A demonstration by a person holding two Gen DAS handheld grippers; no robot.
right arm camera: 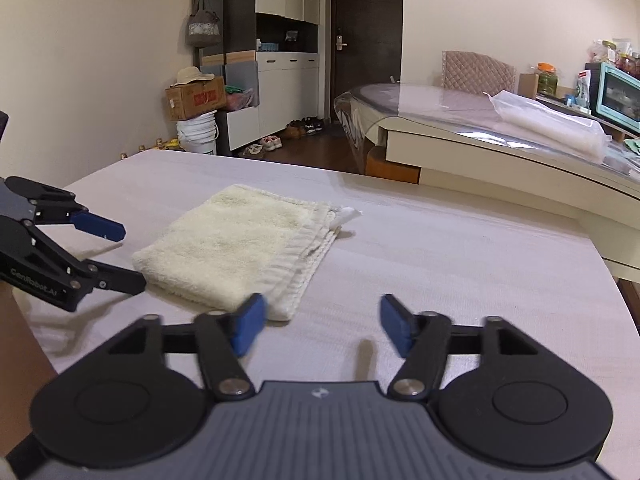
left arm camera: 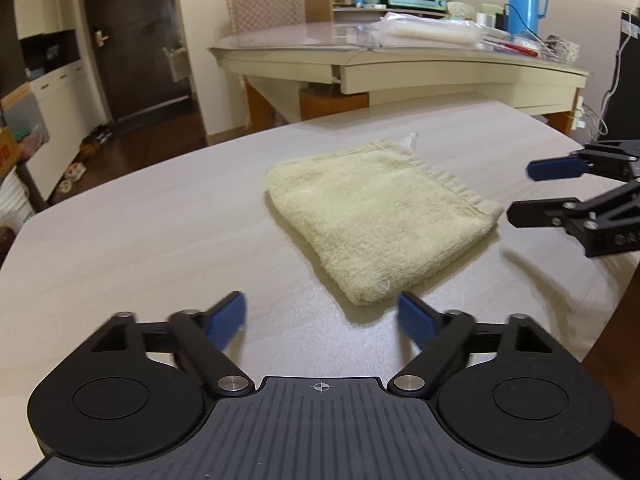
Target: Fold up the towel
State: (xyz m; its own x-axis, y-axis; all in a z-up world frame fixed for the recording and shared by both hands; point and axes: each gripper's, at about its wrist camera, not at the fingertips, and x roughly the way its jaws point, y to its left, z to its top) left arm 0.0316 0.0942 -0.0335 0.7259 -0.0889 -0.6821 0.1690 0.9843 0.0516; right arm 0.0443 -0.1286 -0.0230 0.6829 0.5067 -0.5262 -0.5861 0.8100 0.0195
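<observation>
The cream towel [left arm camera: 380, 216] lies folded into a thick square on the pale bench [left arm camera: 140, 240]. The left gripper [left arm camera: 322, 320] hangs just short of its near corner, jaws spread wide, holding nothing. The right gripper [right arm camera: 320, 326] sits beside the hemmed edge, equally wide and empty.

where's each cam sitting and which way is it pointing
Left wrist: sits on the left gripper, looking forward over the folded towel toward the cluttered desk; own jaws open, right gripper at right.
Right wrist: sits on the right gripper, looking across the towel toward the door; own jaws open, left gripper at left.
Shared: towel, table, desk, each other's gripper.
</observation>
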